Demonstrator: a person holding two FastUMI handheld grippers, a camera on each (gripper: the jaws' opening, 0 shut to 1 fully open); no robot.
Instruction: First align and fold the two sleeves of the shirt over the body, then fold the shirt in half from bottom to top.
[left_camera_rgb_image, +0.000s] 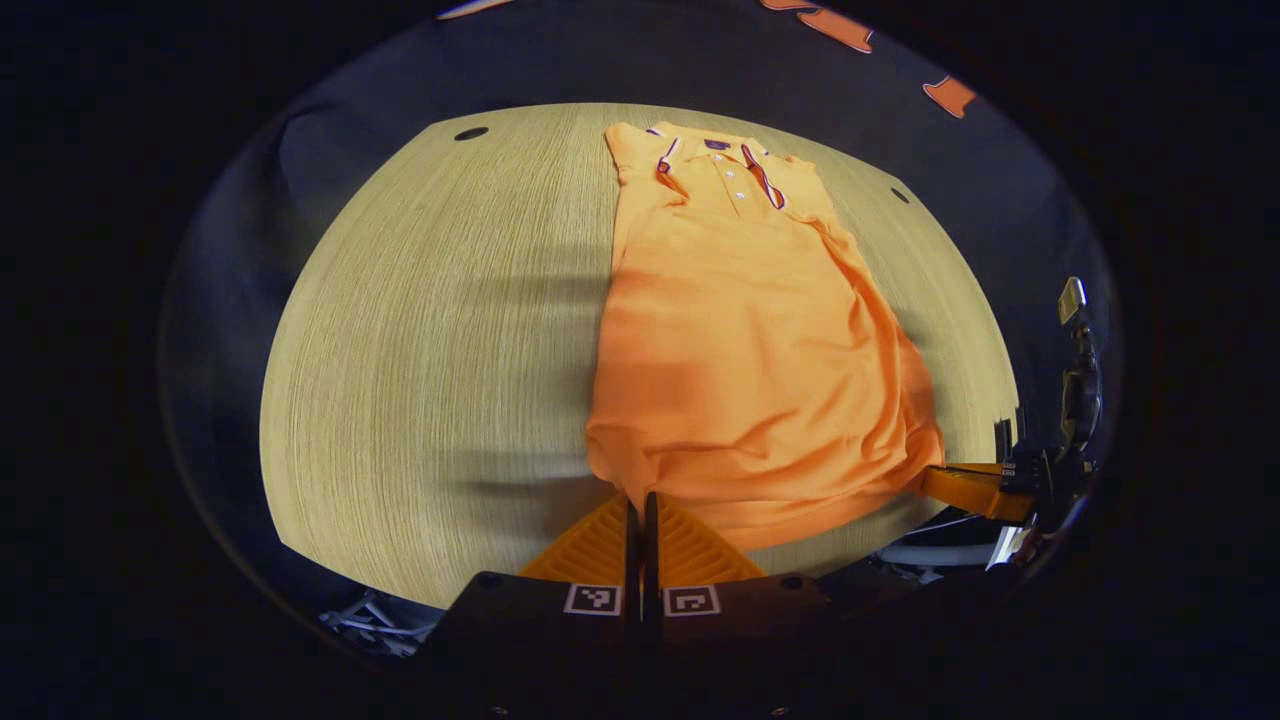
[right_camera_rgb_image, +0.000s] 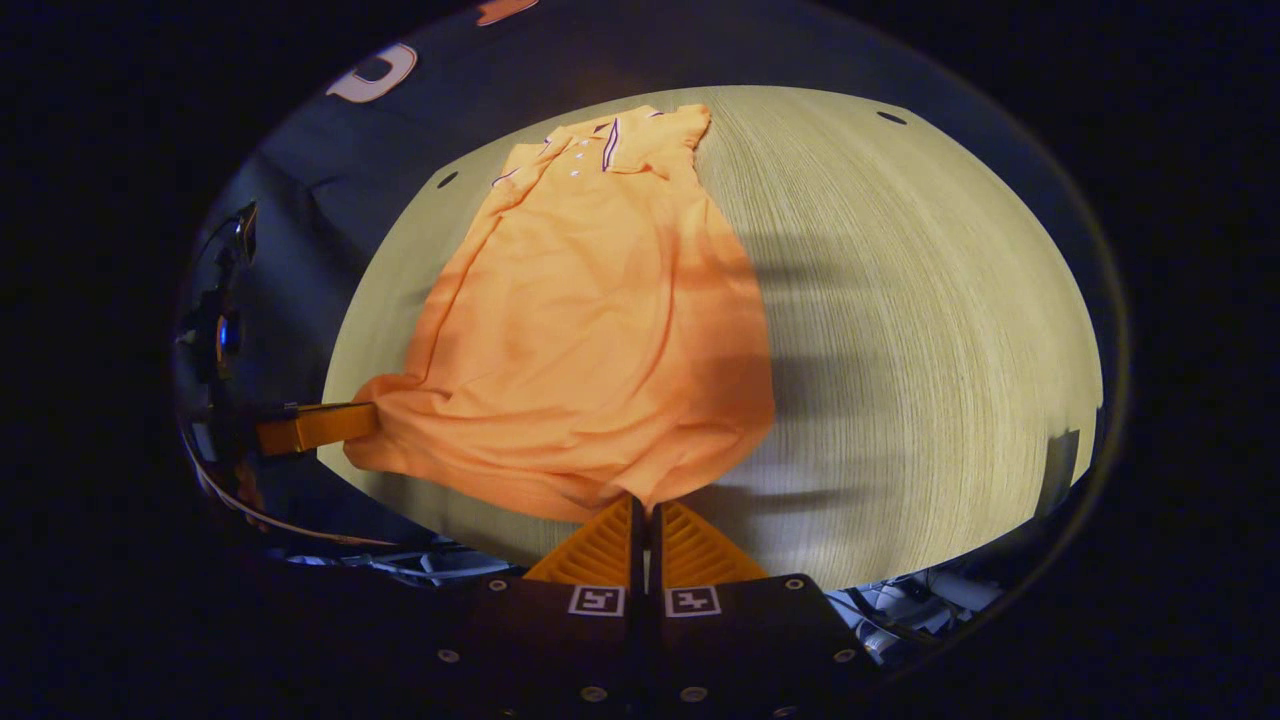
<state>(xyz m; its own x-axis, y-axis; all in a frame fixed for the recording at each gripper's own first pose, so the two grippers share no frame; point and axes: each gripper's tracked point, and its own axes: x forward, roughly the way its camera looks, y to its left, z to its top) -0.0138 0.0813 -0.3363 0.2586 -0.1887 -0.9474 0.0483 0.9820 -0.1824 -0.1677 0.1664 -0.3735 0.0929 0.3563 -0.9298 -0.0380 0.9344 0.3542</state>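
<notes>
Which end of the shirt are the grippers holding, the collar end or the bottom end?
The bottom hem: both grippers pinch it at the near table edge; the collar lies far away.

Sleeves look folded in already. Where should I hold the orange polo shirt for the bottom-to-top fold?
Hold the orange polo shirt at its two hem corners, from the near table edge. Its collar lies far and its hem near. The left gripper and right gripper appear closed on those corners, so a lift toward the collar looks reasonable.
</notes>
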